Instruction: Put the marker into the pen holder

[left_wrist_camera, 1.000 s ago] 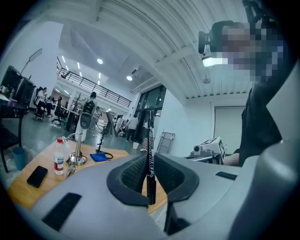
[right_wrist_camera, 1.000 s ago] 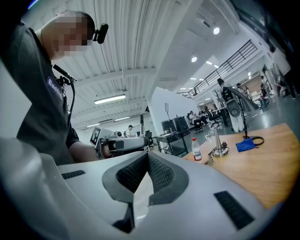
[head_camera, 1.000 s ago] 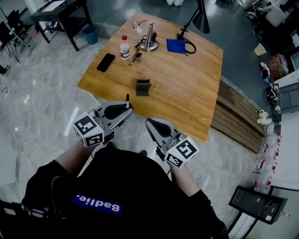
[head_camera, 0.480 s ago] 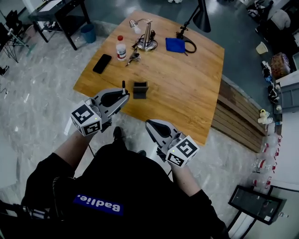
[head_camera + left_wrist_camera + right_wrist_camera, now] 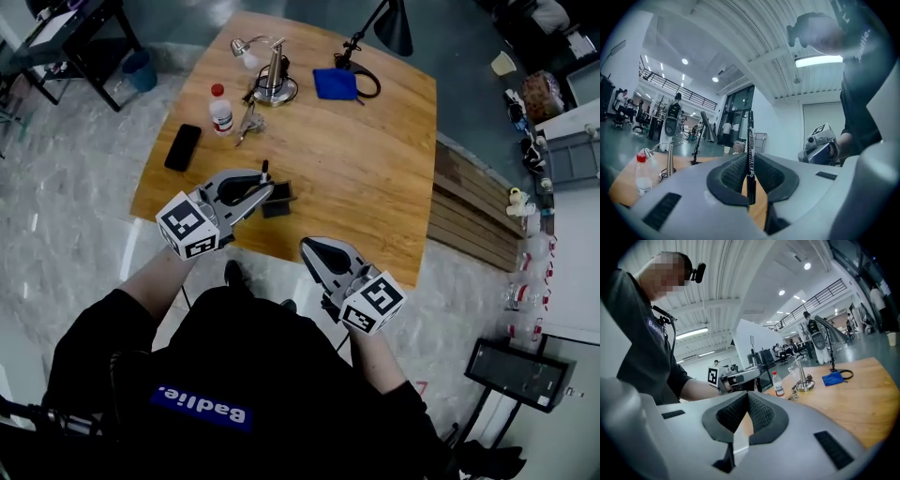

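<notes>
In the head view, the left gripper (image 5: 255,190) reaches over the near part of the wooden table (image 5: 375,159) with its jaws pinched on the marker (image 5: 265,172), which stands upright out of the jaw tips. The dark pen holder (image 5: 279,202) sits on the table just beside and partly behind those tips; the marker is above its rim region and not inside it. The right gripper (image 5: 317,253) hangs at the table's near edge, well apart from the holder, its jaws pressed together. Farther back on the table lie a black phone (image 5: 183,146), a small bottle (image 5: 221,109) with a red cap, a chrome lamp (image 5: 272,75) and a blue cloth (image 5: 335,83). In the left gripper view, the left gripper (image 5: 751,158) has its two ribbed pads clamped on the marker (image 5: 750,140), a thin dark stick with white print that runs vertically between them and rises above the jaws. The bottle (image 5: 642,171) and the chrome lamp (image 5: 669,157) stand on the table at the left, and the right gripper (image 5: 820,146) shows at the right. In the right gripper view, the right gripper (image 5: 747,397) has its pads meeting at the tips with nothing between them. Beyond it, the left gripper (image 5: 740,377) is held out by a bare forearm, and the bottle (image 5: 778,384), the chrome lamp (image 5: 802,376) and the blue cloth (image 5: 833,378) sit on the table (image 5: 862,404).
</notes>
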The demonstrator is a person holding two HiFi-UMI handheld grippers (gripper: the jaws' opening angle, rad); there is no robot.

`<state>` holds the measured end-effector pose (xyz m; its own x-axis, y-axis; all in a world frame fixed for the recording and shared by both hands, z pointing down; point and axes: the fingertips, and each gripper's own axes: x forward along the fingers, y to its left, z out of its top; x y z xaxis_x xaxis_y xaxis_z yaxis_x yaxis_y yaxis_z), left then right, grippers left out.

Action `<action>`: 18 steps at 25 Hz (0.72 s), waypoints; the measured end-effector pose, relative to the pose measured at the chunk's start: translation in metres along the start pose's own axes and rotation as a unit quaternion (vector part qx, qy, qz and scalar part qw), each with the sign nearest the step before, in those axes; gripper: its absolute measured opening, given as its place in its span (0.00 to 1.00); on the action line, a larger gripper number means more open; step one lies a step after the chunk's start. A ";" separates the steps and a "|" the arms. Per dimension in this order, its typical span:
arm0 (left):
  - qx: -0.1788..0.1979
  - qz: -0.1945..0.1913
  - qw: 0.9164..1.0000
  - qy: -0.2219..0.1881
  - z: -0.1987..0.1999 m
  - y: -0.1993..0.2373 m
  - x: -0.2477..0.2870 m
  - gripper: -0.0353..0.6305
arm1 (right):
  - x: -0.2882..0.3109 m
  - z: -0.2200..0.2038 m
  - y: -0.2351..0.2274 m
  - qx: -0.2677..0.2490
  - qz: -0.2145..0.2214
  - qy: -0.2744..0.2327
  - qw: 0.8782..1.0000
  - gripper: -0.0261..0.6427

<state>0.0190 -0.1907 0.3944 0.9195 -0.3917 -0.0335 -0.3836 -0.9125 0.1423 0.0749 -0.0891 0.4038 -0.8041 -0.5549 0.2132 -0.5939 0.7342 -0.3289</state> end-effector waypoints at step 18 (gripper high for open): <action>0.002 -0.037 0.999 0.025 -0.122 0.056 0.047 0.13 | -0.019 -0.071 -0.056 0.083 -0.034 0.076 0.993 0.05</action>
<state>0.0515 -0.2457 0.5218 0.9486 -0.3164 0.0065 -0.3143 -0.9393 0.1379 0.1216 -0.0922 0.4837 -0.7643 -0.5269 0.3718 -0.6448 0.6154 -0.4533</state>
